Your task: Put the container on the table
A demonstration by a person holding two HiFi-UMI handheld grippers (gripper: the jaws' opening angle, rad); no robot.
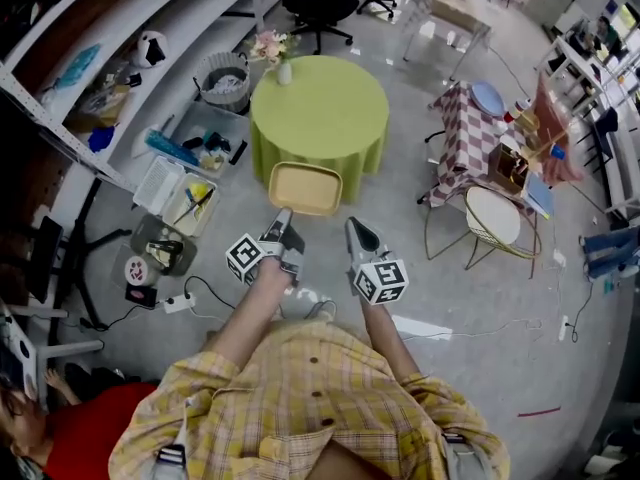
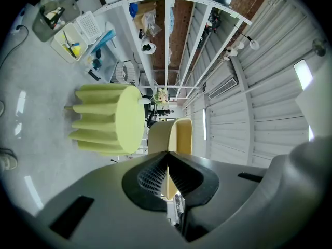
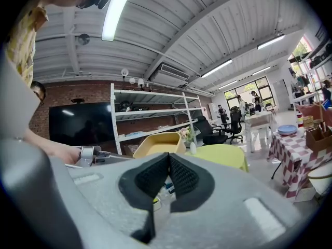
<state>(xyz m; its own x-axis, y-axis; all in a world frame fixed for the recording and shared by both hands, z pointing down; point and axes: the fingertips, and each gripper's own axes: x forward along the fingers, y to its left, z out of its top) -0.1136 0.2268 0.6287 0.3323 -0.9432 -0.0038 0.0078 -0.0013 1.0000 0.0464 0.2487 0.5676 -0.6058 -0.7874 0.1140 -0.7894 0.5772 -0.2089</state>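
One container (image 1: 305, 189) clamped in left hand-held gripper (image 1: 285, 222) beside table (image 1: 325, 118) bearing vase (image 1: 284, 72); right hand-held gripper (image 1: 356, 232) closed, empty.

The round worktop (image 1: 320, 118) is wearing a green cloth, and a small flower vase (image 1: 284, 71) is standing at its far edge.

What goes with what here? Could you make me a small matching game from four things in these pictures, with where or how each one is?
Things:
1. yellow container
2. flower vase
3. right gripper
4. blue plate

Places or states:
A. lying on the checked table
B. shut, with nothing between its jaws
C. clamped at its rim in the left gripper
D. standing on the round green table

Pairs: 1-C, 2-D, 3-B, 4-A
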